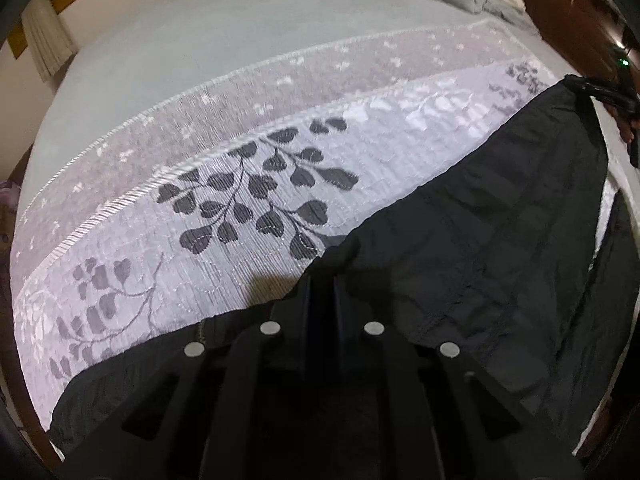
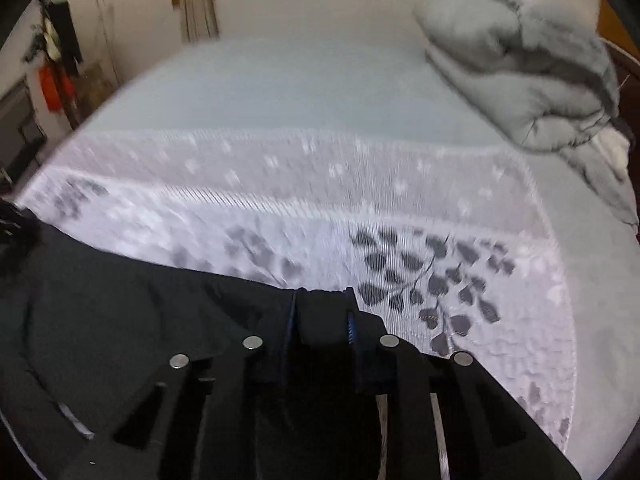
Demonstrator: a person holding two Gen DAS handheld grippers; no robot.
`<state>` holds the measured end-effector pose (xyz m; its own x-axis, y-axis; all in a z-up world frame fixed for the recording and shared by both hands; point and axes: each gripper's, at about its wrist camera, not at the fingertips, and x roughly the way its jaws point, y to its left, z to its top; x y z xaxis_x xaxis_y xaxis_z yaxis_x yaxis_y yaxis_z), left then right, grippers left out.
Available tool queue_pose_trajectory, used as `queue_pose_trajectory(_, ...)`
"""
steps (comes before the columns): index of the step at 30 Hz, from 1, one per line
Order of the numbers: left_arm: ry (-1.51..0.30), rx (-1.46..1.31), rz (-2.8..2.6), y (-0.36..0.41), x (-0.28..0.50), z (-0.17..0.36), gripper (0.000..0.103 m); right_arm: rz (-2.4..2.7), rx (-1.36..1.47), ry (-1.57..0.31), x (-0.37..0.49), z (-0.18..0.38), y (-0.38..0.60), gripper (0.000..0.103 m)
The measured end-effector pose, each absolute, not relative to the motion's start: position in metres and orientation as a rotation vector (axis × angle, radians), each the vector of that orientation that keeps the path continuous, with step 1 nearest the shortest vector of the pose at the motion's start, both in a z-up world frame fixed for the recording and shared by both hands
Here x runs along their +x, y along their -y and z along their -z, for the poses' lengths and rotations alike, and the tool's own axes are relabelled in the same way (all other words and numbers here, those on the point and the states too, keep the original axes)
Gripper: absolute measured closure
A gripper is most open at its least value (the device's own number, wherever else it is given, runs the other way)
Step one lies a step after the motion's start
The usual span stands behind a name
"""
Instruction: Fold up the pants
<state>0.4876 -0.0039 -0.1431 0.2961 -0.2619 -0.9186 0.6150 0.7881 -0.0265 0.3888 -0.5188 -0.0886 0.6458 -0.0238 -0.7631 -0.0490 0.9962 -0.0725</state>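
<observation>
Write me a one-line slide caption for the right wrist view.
Right gripper pinches the edge of black pants above a leaf-patterned bedspread, folded grey duvet beyond.

Leaf-patterned blanket (image 1: 248, 200) on bed (image 2: 304, 88), folded grey duvet (image 2: 520, 80)

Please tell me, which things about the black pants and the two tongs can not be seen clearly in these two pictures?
- Left wrist view: left tongs tips are black against the black pants, so the pinched fabric is hard to see.
- Right wrist view: motion blur smears the patterned cover.
- Both views: the pants run past the bottom edge; their full shape is cut off.
- Right tongs bodies hide the fabric beneath.
</observation>
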Motion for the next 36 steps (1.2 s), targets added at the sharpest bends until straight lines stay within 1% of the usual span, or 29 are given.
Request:
queue_pose_trajectory(5, -1.049, 0.322, 0.605, -0.009, 0.453, 0.105, 0.095, -0.078, -0.055, -0.711, 0.328, 0.034, 0.505, 0.081)
queue_pose_trajectory(9, -0.991, 0.295, 0.609, -0.022, 0.409, 0.075, 0.095, -0.109, -0.021, -0.611, 0.268, 0.006, 0.497, 0.081)
queue_pose_trajectory(13, -0.937, 0.242, 0.596, -0.039, 0.35, 0.047, 0.096, -0.121, 0.064, -0.527, 0.215, -0.008, 0.505, 0.081)
queue_pose_trajectory(18, -0.896, 0.153, 0.6, -0.054, 0.278, 0.027, 0.096, -0.133, 0.122, -0.486, 0.157, -0.014, 0.514, 0.081)
queue_pose_trajectory(23, -0.891, 0.075, 0.595, -0.065, 0.214, 0.026, 0.096, -0.101, 0.112, -0.565, 0.108, 0.01, 0.511, 0.081)
queue_pose_trajectory(27, -0.904, 0.014, 0.569, -0.072, 0.171, 0.039, 0.096, -0.084, 0.137, -0.633, 0.077, 0.04, 0.51, 0.081)
queue_pose_trajectory(32, -0.956, -0.05, 0.54, -0.077, 0.135, 0.067, 0.095, -0.087, 0.131, -0.696, 0.049, 0.064, 0.502, 0.081)
queue_pose_trajectory(36, -1.035, -0.104, 0.526, -0.083, 0.115, 0.096, 0.093, -0.088, 0.129, -0.775, 0.036, 0.089, 0.497, 0.081)
